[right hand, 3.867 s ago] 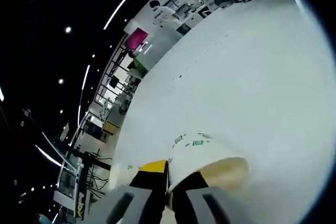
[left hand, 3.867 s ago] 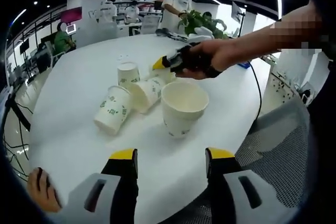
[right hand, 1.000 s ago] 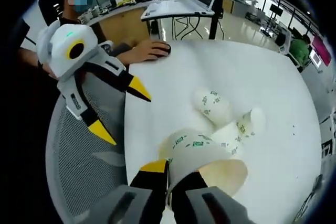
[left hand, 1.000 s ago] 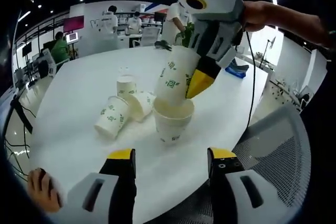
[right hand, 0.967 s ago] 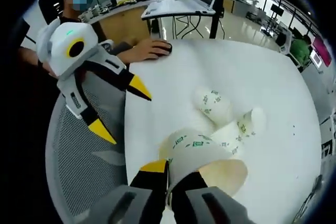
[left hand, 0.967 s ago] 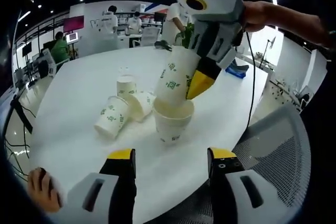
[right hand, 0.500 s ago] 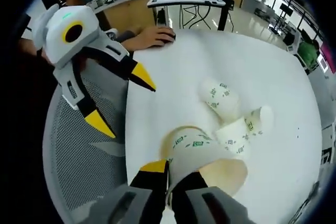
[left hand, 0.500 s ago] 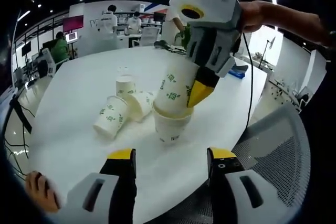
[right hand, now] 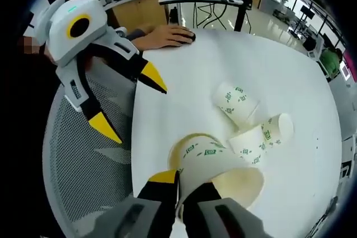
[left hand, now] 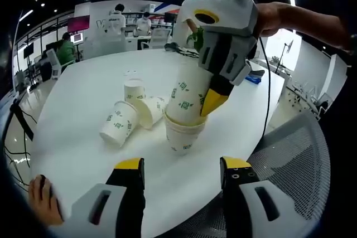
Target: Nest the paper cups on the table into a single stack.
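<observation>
Lower than a second ago, the held paper cup (left hand: 188, 97) now sits partway inside the upright cup (left hand: 182, 135) on the white table (left hand: 78, 115), its base below that cup's rim. The right gripper (left hand: 215, 101) pinches the held cup's wall between its yellow-tipped jaws, clenched tight. In the right gripper view the same cup (right hand: 220, 179) fills the space above the jaws. The left gripper (left hand: 181, 172) hovers near the table edge with jaws spread apart, grasping nothing. Three more cups lie apart to one side: a toppled cup (left hand: 119, 122), a second toppled cup (left hand: 150, 110) touching it, and a small upright cup (left hand: 134, 90) behind them.
</observation>
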Demonstrator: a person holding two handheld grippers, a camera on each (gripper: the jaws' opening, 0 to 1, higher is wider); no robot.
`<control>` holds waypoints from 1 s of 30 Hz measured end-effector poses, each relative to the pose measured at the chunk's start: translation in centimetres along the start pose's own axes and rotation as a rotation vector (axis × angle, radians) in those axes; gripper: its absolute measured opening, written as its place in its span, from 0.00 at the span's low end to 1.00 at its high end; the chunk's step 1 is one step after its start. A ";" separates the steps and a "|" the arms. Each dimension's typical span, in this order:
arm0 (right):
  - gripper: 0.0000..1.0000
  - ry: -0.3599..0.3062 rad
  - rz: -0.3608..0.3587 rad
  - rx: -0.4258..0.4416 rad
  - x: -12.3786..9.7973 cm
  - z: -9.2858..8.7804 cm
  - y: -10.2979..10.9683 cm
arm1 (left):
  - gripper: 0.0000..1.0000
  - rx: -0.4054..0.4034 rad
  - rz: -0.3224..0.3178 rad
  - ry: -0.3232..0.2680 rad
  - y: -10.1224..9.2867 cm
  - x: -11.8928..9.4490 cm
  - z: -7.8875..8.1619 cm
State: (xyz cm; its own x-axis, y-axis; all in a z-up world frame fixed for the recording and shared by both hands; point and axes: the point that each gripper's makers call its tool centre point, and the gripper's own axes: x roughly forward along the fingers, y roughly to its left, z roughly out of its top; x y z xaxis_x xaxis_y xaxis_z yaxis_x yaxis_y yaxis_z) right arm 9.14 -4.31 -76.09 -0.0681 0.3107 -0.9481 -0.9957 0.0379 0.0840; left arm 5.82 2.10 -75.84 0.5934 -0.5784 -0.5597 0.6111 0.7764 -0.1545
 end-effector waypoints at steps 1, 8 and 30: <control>0.00 0.001 0.001 -0.005 0.0 0.0 -0.1 | 0.53 0.000 -0.001 0.001 0.0 0.0 0.0; 0.03 0.020 0.002 -0.024 0.4 -0.5 -0.1 | 0.53 0.001 -0.001 0.005 0.1 0.3 -0.1; 0.13 -0.009 -0.029 -0.055 -0.2 0.4 -0.1 | 0.52 0.001 -0.007 0.002 0.0 0.2 0.1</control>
State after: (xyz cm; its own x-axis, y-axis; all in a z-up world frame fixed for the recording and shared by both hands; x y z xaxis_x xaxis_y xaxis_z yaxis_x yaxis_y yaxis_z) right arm 9.33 -3.97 -75.76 -0.0385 0.3187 -0.9471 -0.9992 -0.0047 0.0390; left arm 5.96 1.92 -75.93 0.5880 -0.5836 -0.5600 0.6158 0.7719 -0.1579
